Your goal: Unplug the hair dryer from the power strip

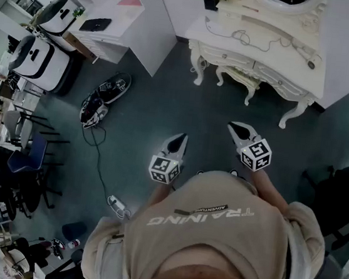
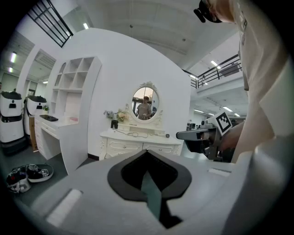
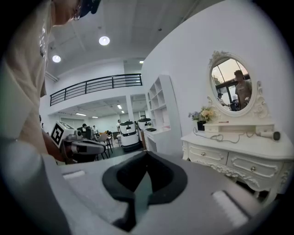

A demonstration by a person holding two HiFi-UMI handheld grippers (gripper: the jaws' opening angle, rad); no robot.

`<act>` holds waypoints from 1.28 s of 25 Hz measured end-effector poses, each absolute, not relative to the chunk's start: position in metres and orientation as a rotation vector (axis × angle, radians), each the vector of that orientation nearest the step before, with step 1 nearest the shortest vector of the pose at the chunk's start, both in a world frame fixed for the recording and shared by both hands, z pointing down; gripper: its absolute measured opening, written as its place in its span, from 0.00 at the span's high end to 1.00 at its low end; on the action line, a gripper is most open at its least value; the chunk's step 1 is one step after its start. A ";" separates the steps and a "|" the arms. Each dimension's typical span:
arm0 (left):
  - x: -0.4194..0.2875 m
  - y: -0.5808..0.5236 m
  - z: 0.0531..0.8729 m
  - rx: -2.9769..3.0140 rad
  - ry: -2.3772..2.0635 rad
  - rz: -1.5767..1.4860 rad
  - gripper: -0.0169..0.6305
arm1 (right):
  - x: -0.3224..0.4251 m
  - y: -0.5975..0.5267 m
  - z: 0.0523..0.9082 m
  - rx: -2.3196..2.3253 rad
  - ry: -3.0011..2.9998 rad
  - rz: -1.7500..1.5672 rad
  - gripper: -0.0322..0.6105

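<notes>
The hair dryer [image 1: 310,60] lies at the right end of the white dressing table [image 1: 259,67], white with a dark nozzle [image 3: 270,135]. Its cord [image 1: 238,33] snakes left across the tabletop toward a long white strip [image 1: 259,24] under the mirror; I cannot tell where the plug sits. Both grippers hang in mid-air in front of the person's chest, well short of the table. My left gripper [image 1: 179,141] and my right gripper [image 1: 234,128] have their jaws together with nothing between them. From the left gripper view, the table [image 2: 138,143] stands straight ahead.
A white shelf-desk unit [image 1: 123,19] stands left of the dressing table. On the floor lie a pair of dark shoe-like objects [image 1: 104,98] with a black cable running to a white plug block [image 1: 119,206]. White robots [image 1: 42,56] and chairs [image 1: 25,149] line the left side.
</notes>
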State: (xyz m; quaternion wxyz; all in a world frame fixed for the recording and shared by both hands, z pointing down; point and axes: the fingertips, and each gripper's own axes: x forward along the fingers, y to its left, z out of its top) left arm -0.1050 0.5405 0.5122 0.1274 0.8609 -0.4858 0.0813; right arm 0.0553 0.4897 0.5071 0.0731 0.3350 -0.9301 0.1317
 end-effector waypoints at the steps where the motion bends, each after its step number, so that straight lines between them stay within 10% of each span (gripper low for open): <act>1: -0.106 0.539 0.510 2.514 -1.407 0.233 0.96 | 0.051 0.490 0.507 1.003 -2.789 0.387 0.94; 32: -0.154 0.323 0.541 2.497 -1.370 0.375 0.96 | -0.006 0.265 0.545 0.995 -2.797 0.393 0.94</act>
